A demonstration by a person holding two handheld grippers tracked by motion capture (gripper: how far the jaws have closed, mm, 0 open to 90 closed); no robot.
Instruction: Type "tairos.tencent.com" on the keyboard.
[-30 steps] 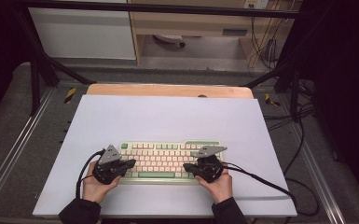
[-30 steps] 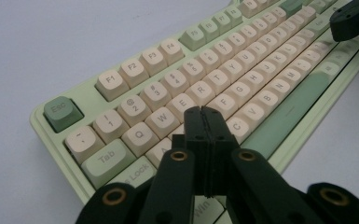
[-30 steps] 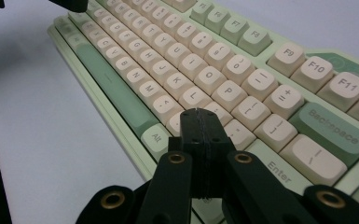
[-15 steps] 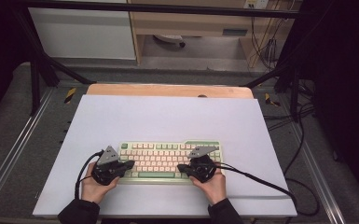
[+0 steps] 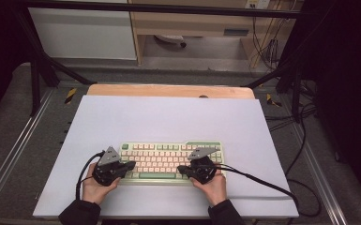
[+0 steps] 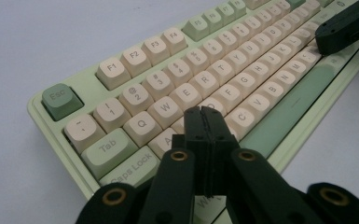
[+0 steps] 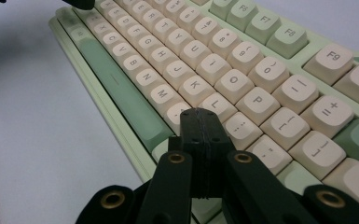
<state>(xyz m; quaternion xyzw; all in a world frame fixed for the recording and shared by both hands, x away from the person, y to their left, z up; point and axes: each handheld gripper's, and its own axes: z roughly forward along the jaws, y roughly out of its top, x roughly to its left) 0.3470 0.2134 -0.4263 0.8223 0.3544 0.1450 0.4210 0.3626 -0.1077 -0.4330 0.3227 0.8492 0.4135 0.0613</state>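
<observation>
Both grippers have their jaws pressed together, holding nothing. Left gripper [image 6: 204, 116] hovers over the A key area; right gripper [image 7: 200, 119] sits low centre, above the keys near L. Underneath, a green and cream keyboard [image 5: 171, 159] lies in the lower middle of the white table [image 5: 169, 117].

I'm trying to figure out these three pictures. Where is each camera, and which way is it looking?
High view: above the person's side, looking forward and down at the table, keyboard, both hands and grippers.
Left gripper view: rides the left gripper, jaws shut, looking across the Esc end.
Right gripper view: rides the right gripper, jaws shut, looking along the letter rows.
All three share the keyboard.
</observation>
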